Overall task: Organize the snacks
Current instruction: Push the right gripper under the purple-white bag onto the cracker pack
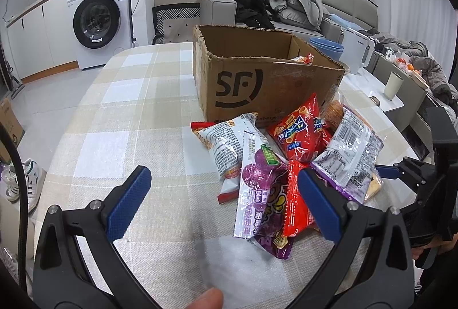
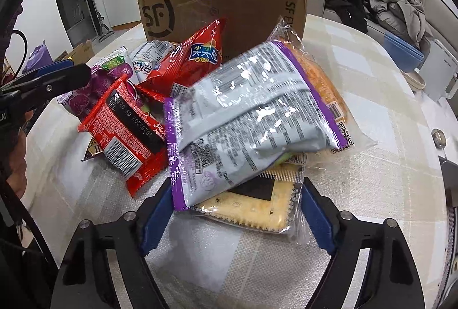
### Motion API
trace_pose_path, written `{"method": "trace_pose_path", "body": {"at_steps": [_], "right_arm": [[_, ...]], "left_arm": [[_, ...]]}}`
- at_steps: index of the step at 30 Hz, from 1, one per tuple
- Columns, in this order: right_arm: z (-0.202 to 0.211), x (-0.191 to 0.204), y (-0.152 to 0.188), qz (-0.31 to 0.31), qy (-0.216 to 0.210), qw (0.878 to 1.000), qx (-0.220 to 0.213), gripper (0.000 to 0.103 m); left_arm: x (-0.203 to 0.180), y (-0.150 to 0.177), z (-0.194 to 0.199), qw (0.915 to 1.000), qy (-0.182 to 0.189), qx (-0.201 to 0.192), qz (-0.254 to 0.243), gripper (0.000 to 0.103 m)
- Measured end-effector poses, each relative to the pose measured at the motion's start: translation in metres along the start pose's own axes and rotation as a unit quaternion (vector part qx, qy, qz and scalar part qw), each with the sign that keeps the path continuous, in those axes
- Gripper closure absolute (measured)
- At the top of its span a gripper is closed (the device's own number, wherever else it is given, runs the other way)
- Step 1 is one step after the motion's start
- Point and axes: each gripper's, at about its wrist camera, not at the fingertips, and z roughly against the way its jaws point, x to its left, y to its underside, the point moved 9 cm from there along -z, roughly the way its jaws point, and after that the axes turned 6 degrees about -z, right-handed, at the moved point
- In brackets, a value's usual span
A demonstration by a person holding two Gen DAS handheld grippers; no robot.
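A heap of snack packets lies in front of an open cardboard box (image 1: 257, 85) (image 2: 229, 5) on the checked tablecloth. My right gripper (image 2: 236, 188) straddles the near end of a grey-and-purple packet (image 2: 252, 114), which lies on a clear-wrapped cracker pack (image 2: 257, 209). Its blue pads (image 2: 156, 211) stand at the sides of these two packs without visibly squeezing them. A red crisp bag (image 1: 300, 131) (image 2: 197, 57), a purple candy bag (image 1: 263, 188), a flat red packet (image 2: 126, 126) and a white packet (image 1: 226, 143) lie alongside. My left gripper (image 1: 223, 171) hovers open over the heap's left side, holding nothing.
One snack (image 1: 304, 58) shows inside the box. Behind the box stand blue bowls (image 1: 327, 47) and a white kettle (image 1: 357, 51); a cup (image 1: 393, 84) sits at the right edge. Bare tablecloth (image 1: 128, 108) stretches left of the heap. A sofa with clothes is beyond.
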Motion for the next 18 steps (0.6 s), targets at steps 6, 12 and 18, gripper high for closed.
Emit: {"method": "trace_pose_path", "body": {"at_steps": [6, 12, 18], "right_arm": [[0.003, 0.008, 0.002, 0.017, -0.008, 1.000, -0.004, 0.032], [0.010, 0.014, 0.002, 0.018, -0.028, 0.999, -0.011, 0.041], [0.015, 0.018, 0.003, 0.030, -0.029, 0.999, -0.009, 0.042]], "left_arm": [[0.001, 0.000, 0.000, 1.0000, 0.000, 0.000, 0.001, 0.001], [0.002, 0.001, 0.000, 1.0000, 0.002, -0.001, 0.005, 0.001], [0.002, 0.002, 0.000, 1.0000, 0.002, -0.001, 0.005, 0.001]]}}
